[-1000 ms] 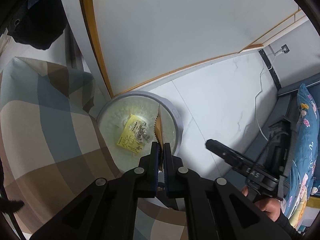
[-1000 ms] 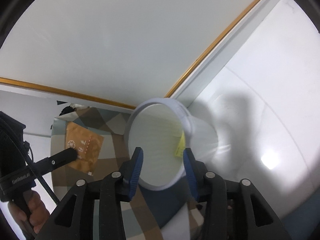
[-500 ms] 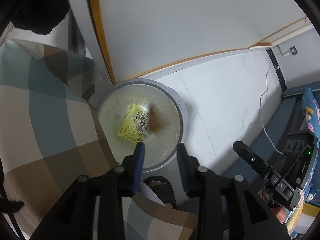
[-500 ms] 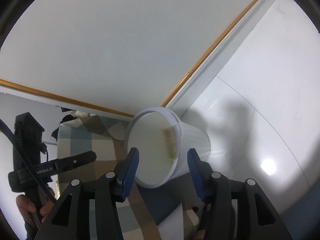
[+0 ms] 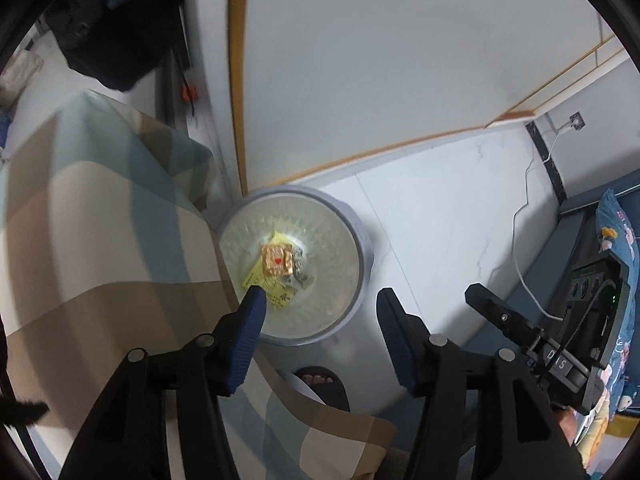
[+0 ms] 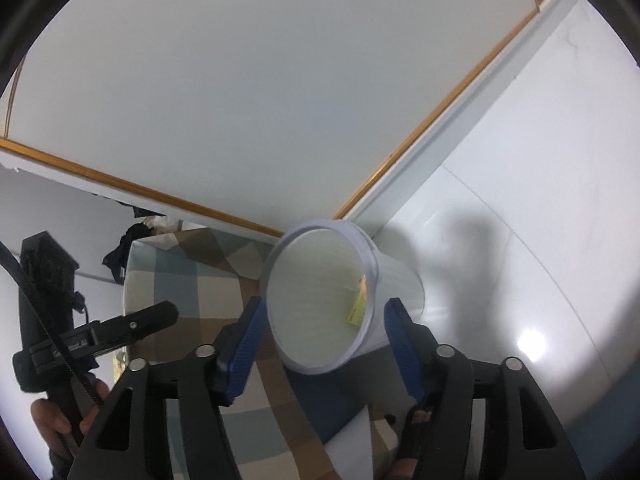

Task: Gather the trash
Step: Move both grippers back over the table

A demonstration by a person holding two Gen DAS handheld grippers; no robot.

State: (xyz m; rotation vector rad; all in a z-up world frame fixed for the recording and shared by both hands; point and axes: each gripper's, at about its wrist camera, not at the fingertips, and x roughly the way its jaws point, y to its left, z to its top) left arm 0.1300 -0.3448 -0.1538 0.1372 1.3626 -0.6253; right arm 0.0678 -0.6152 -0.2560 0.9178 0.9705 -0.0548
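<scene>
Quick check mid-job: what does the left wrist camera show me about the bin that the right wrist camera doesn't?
Left wrist only: it looks straight down into the round grey-white plastic bin, showing the orange square packet lying on the yellow printed wrapper at the bottom. Right wrist only: the bin's outer wall from the side; inside, just a yellow and orange sliver. Both: the bin beside the checked cloth, and the left gripper and right gripper opening, nothing between their fingers.

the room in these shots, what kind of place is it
Probably a bedroom or living room in a home: a checked cloth covers furniture beside a white bin holding wrappers, on a glossy tiled floor, with a patterned pillow nearby.
</scene>
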